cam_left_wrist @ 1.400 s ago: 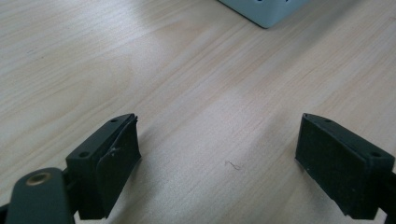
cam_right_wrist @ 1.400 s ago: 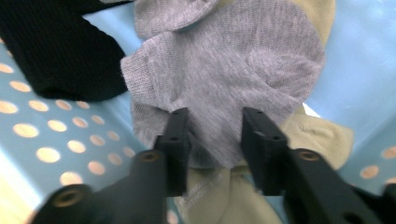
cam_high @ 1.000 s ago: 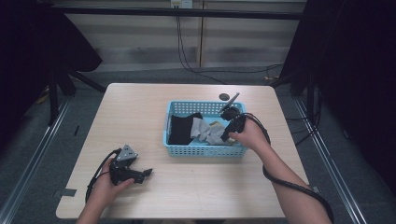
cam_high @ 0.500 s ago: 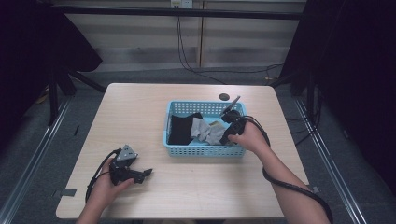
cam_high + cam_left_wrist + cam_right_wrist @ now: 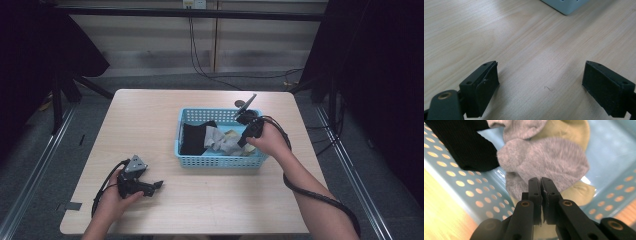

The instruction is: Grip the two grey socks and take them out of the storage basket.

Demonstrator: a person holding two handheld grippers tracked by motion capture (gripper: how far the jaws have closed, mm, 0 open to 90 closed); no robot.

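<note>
A light blue perforated basket [image 5: 215, 161] stands right of the table's middle, holding a black sock [image 5: 192, 137], a grey sock [image 5: 220, 141] and a pale yellowish sock [image 5: 566, 130]. My right gripper [image 5: 243, 142] reaches down into the basket from its right side. Its jaws have just been closing and now stand pressed together, with a fold of the grey sock [image 5: 549, 160] pinched at their tips [image 5: 540, 180]. The black sock [image 5: 461, 145] lies just left of it. My left gripper [image 5: 159, 185] rests on the wood near the front left, open, with bare table between its jaws [image 5: 541, 85].
A small dark round object [image 5: 240, 104] lies on the table behind the basket. A corner of the basket [image 5: 566, 5] shows far ahead of the left gripper. Cables trail from both grippers, and dark floor surrounds the table.
The right hand has lifted very slightly inside the basket and its jaws have drawn together on the grey sock. The left hand and gripper have stayed where they were.
</note>
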